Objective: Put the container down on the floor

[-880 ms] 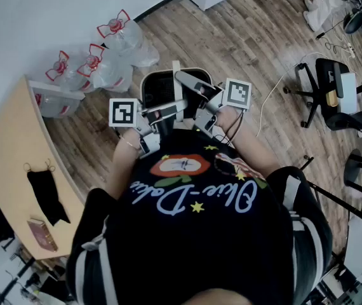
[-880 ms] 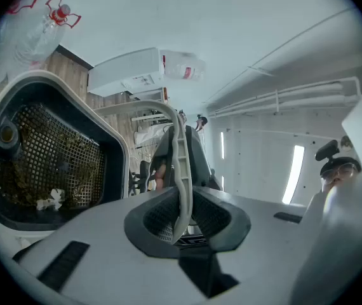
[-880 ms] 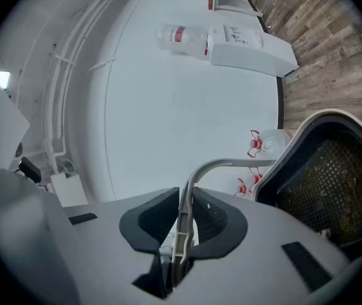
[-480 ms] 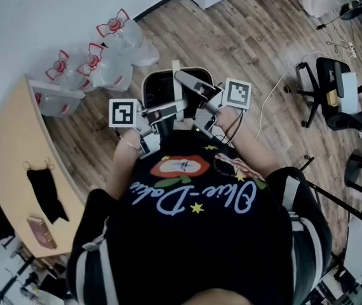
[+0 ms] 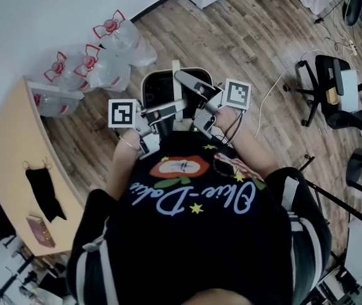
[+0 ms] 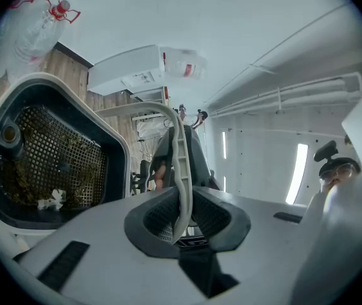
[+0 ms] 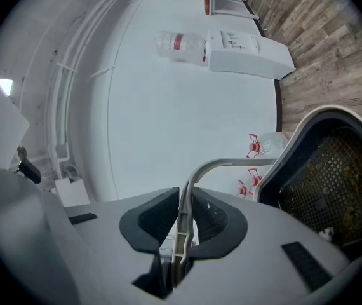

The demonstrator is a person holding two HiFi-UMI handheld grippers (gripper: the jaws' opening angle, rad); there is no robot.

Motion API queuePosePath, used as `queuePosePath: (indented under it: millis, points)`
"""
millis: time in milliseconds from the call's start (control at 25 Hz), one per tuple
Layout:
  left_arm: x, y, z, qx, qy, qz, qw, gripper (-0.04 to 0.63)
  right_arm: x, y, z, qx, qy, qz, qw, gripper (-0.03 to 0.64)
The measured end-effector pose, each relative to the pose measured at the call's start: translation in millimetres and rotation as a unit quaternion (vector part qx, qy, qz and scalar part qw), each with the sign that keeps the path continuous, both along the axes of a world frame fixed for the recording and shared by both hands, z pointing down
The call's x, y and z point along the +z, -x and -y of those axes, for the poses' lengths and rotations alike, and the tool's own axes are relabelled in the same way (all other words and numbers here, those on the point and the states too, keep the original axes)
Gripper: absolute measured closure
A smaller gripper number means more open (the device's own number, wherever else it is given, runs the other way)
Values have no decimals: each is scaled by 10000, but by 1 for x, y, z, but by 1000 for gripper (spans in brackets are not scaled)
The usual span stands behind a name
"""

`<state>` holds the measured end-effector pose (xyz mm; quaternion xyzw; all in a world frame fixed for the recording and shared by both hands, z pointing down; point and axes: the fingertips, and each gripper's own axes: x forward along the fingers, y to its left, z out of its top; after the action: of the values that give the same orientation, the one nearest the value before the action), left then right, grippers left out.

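The container [image 5: 159, 86] is a white bin with a black mesh basket inside, hanging above the wooden floor in front of the person. Its thin pale handle [image 5: 176, 75] rises over the opening. My left gripper [image 5: 178, 107] is shut on this handle from the left, and my right gripper [image 5: 181, 76] is shut on it from the right. In the left gripper view the handle [image 6: 180, 157] runs up out of the gripper [image 6: 182, 218], with the basket [image 6: 47, 164] at left holding bits of debris. The right gripper [image 7: 182, 224] clamps the handle [image 7: 225, 165] beside the bin [image 7: 333, 176].
Clear bags of bottles with red caps [image 5: 105, 56] lie by the wall beyond the bin. A wooden table [image 5: 16, 151] with a black mask [image 5: 44, 192] stands at left. An office chair [image 5: 340, 94] and a floor cable [image 5: 276, 88] are at right.
Both grippers keep their hold on the handle and the container hangs in the same place. Only the head view has shifted very slightly.
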<state>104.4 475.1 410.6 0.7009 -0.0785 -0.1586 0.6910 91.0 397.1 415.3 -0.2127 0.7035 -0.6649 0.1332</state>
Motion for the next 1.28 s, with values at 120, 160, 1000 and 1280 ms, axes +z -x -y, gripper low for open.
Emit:
queuePosePath:
  millis: [120,160,1000,1280]
  points:
    - [1,-9,-2,-14,68,30,10000,545,-1,-10,-2,1,-3,33,10000,561]
    - [0,-13,-3,-14,56,22,10000,545,-2,-13,-2,1,-3,40,10000,560]
    - [-5,-77,-2,270,-67,-53,9996,545,-5,-82,-1,320,8,-44,9995,561]
    - [-1,-80,12,478,-38,-47,9988,545,-2,-87,13,483,18,-85,9988,561]
